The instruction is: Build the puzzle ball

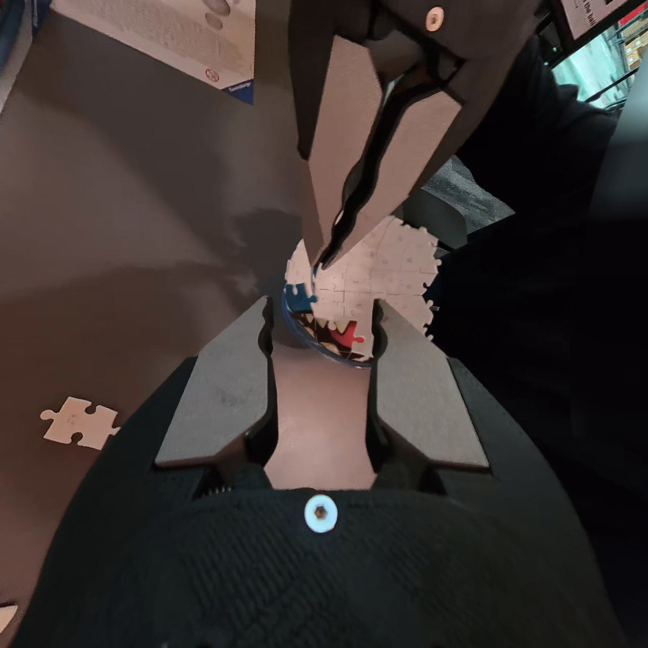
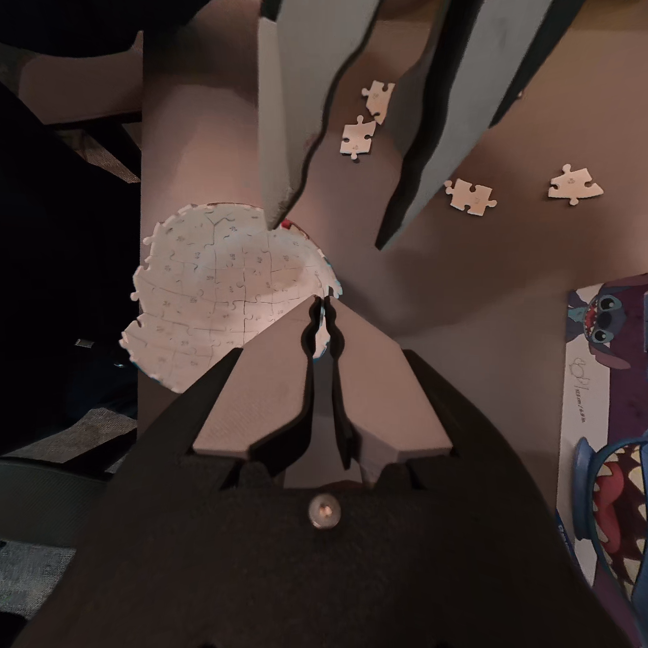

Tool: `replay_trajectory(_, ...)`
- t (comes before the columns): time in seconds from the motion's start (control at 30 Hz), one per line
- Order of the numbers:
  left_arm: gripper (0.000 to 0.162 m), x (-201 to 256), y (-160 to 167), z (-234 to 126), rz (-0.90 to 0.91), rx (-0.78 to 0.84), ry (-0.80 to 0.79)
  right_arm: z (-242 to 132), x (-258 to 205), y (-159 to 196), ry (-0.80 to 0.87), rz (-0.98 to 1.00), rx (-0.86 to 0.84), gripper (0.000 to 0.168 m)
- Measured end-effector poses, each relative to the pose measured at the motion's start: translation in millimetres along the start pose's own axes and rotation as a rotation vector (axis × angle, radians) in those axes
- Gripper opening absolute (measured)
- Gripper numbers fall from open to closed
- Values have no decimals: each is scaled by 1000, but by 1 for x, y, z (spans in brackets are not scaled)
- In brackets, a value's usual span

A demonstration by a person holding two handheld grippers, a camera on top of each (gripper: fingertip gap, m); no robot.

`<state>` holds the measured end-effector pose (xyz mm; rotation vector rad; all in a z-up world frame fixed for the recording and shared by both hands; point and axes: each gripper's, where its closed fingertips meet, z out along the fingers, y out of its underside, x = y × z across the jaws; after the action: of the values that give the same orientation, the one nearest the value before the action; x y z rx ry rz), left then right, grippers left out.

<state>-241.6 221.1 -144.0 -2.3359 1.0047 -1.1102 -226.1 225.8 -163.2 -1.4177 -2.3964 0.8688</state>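
Right gripper (image 2: 322, 298): fingers pinched together on the rim of the half-built puzzle ball (image 2: 224, 287), a thin slice of the shell visible between the pads. In the left wrist view the same gripper (image 1: 321, 263) comes down from the top, tips meeting at the shell's upper-left edge; the exact contact spot is hidden by the tips.

Left gripper (image 1: 321, 305): fingers spread wide apart, with the shell lying between and beyond the tips. The right finger's tip overlaps the shell edge, but whether it touches cannot be told. In the right wrist view this gripper (image 2: 328, 235) enters from the top, one tip at the shell's far rim by a red bit, the other apart over bare desk.

The ball is an open curved shell, pale numbered backs facing the cameras, printed blue, red and tooth pattern showing only at its lower rim in the left view. It sits at the desk (image 1: 122, 210) edge nearest the dark area; whether it rests on the desk or is lifted is unclear.

Loose pieces lie pale side up: one (image 1: 80, 422) near the left gripper body, and four more farther out (image 2: 357, 140), (image 2: 378, 100), (image 2: 470, 196), (image 2: 575, 184). The puzzle box (image 2: 613, 420) is cut off at the right edge. A printed sheet (image 1: 168, 42) is cut off and blurred at the top-left. The surroundings off the desk are too dark to read.
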Motion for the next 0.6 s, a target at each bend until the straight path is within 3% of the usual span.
replay_trajectory(0.27,67,12,9,16,-50,-34,229,12,3,7,44,-45,-48,0)
replay_trajectory(0.6,69,12,15,27,-64,-82,274,21,7,13,65,-75,-91,0)
